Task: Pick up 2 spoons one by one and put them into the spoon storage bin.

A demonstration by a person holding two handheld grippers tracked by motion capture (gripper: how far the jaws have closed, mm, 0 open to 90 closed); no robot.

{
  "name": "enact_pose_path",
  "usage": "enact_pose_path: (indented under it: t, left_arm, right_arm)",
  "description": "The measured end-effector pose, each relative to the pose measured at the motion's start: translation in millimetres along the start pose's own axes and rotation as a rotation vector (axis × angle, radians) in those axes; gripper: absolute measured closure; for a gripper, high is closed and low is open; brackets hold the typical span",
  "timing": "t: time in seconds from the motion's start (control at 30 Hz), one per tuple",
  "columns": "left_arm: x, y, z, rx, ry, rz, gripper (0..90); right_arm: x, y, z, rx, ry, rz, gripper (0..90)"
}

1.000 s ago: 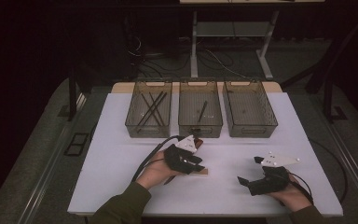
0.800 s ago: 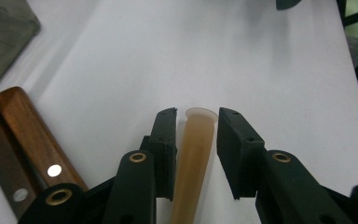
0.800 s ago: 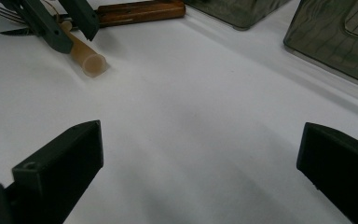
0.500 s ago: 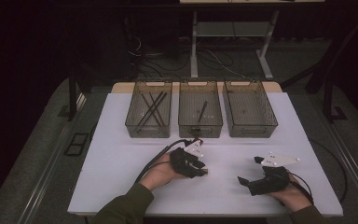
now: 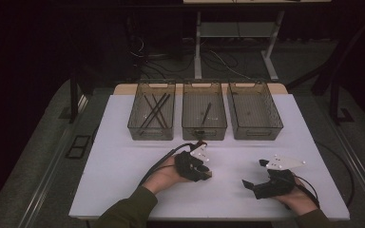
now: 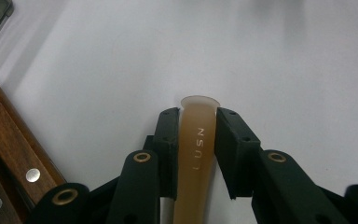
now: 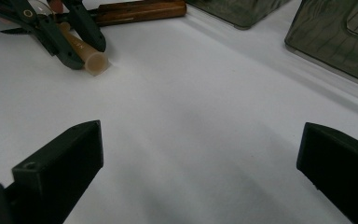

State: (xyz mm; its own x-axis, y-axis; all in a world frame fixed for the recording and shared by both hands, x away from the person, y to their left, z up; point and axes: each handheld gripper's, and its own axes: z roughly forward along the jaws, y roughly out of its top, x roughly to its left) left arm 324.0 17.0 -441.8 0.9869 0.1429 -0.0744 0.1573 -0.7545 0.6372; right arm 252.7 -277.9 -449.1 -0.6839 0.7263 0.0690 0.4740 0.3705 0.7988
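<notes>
The pale tan, translucent plastic handle (image 6: 196,149) with a flared round end sits between the two black pads of my left gripper (image 6: 196,140), which are clamped against its sides; the jaws have just been closing on it. Light letters run along the handle, and I read them as "LUSN", though the lower part of the wording is cut off where the handle passes down between the jaws. What the handle belongs to I cannot make out, since its far end is hidden behind my gripper. It lies low over the white surface (image 6: 270,51), its flared end pointing away from me, near the front middle of the surface in the high view, where my left gripper (image 5: 197,164) shows dark and small. Just beside it, at the left edge of the left gripper view, lies a brown wooden handle with silver rivets (image 6: 9,140), cut off by the frame. My right gripper (image 7: 200,158) rests well apart to the right with its jaws wide and nothing between them. Beyond stand three smoky transparent plastic bins (image 5: 204,118) in a row; the left and middle ones hold thin dark utensils too small to identify.
</notes>
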Motion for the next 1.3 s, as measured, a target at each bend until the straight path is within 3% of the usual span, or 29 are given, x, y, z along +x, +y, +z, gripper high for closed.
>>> enact_pose_path:
  t: [0.33,0.9,0.97,1.3]
  left_arm:
    - [-0.5,1.8,0.1,0.011,0.005,-0.002,73.6]
    - [-1.2,0.9,-1.8,-0.004,-0.016,-0.072,73.7]
    - [-1.2,1.6,-4.6,-0.001,-0.011,-0.065,73.7]
    - [-1.0,1.9,-23.5,-0.075,0.000,-0.118,73.7]
  right_arm:
    - [0.2,0.0,0.1,0.004,0.002,-0.001,0.1]
    - [1.0,-1.2,1.9,0.018,0.016,-0.009,0.1]
    - [1.7,-1.3,2.5,0.021,0.017,-0.008,0.1]
    - [1.7,-0.9,3.5,0.019,0.019,-0.011,0.1]
